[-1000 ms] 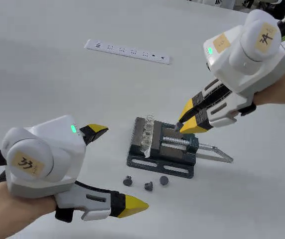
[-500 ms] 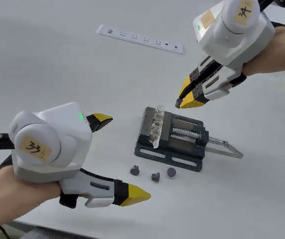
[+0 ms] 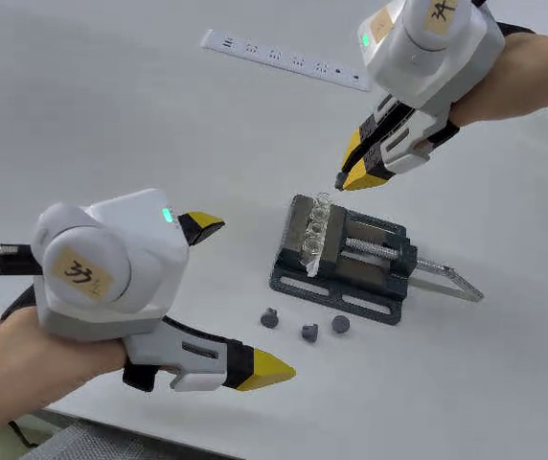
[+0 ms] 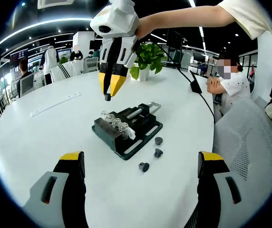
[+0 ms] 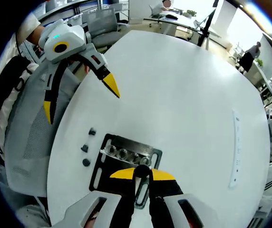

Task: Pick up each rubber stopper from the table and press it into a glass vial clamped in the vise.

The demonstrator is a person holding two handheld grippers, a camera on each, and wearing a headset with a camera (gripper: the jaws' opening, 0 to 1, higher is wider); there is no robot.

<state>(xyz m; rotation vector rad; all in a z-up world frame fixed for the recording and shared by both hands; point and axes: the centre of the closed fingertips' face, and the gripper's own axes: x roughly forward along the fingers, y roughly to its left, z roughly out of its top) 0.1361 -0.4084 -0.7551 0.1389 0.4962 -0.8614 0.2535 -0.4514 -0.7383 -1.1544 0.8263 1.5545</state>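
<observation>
Barely visible, a rubber stopper point(image 4: 107, 97) is pinched by the right hand-held gripper point(image 5: 142, 173); the left hand-held gripper point(image 3: 245, 297) gapes wide.

— The vise point(image 3: 381, 274)?
— Dark matt metal; its screw point(image 3: 375, 250) is bright bare steel.
— And the vials point(image 3: 317, 228)?
— Clear glossy glass. Each stopper point(image 3: 309, 333) looks like dull grey rubber, and the desk point(image 3: 111, 115) is smooth matt white.
</observation>
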